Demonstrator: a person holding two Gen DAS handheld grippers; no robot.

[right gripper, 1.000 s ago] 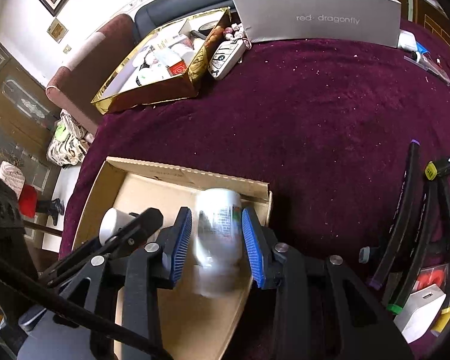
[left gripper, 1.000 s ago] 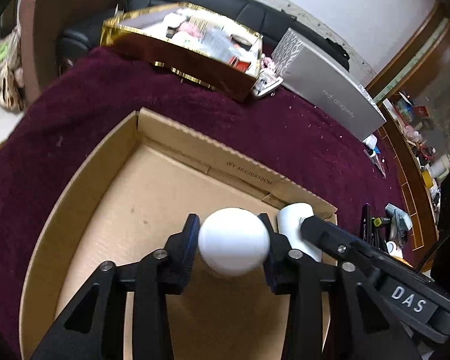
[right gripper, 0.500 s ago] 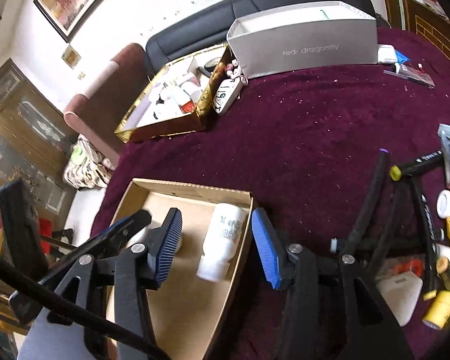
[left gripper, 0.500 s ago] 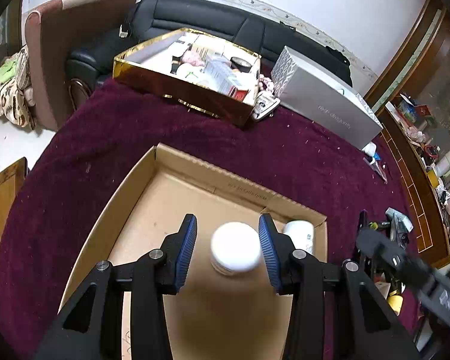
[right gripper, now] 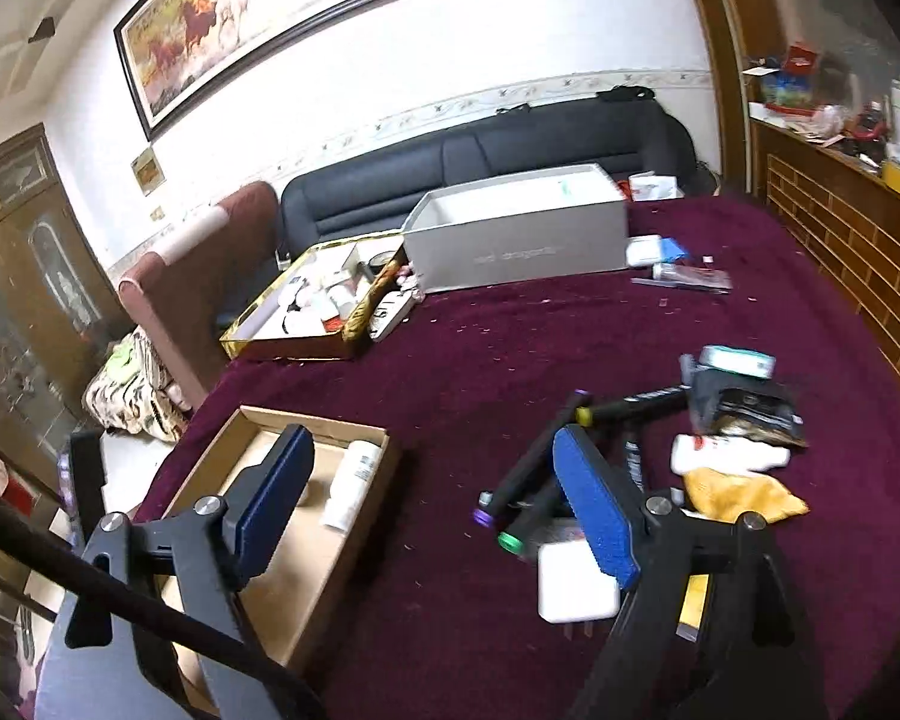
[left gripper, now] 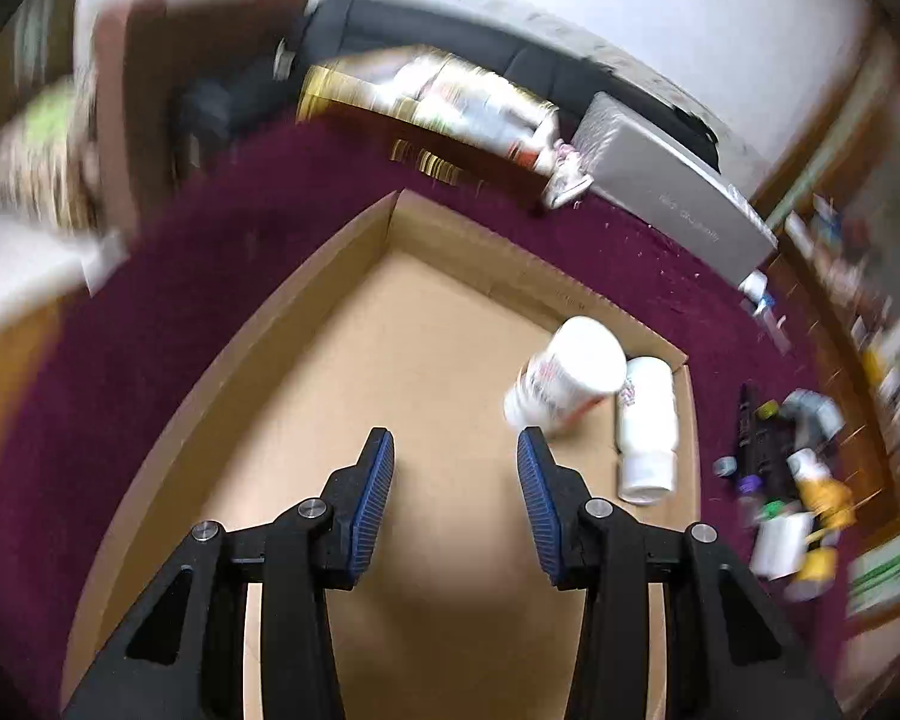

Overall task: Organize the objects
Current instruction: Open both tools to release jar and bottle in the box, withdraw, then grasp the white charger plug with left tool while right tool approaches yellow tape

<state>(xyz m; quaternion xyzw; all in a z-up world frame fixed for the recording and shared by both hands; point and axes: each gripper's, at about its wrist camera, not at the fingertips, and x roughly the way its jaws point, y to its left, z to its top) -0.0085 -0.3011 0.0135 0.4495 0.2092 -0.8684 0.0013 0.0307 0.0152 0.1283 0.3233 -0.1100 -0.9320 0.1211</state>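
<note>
Your left gripper [left gripper: 455, 495]: apart, empty, above box [left gripper: 306, 276] | your right gripper [right gripper: 435, 492]: opening, empty | two bottles [left gripper: 564, 378] in box

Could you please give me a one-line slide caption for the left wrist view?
Open left gripper above a cardboard box holding two white bottles, one leaning, one lying flat.

Maroon cloth [right gripper: 510, 372] (w/ cardboard box [right gripper: 306, 570], markers [right gripper: 528, 474]).
</note>
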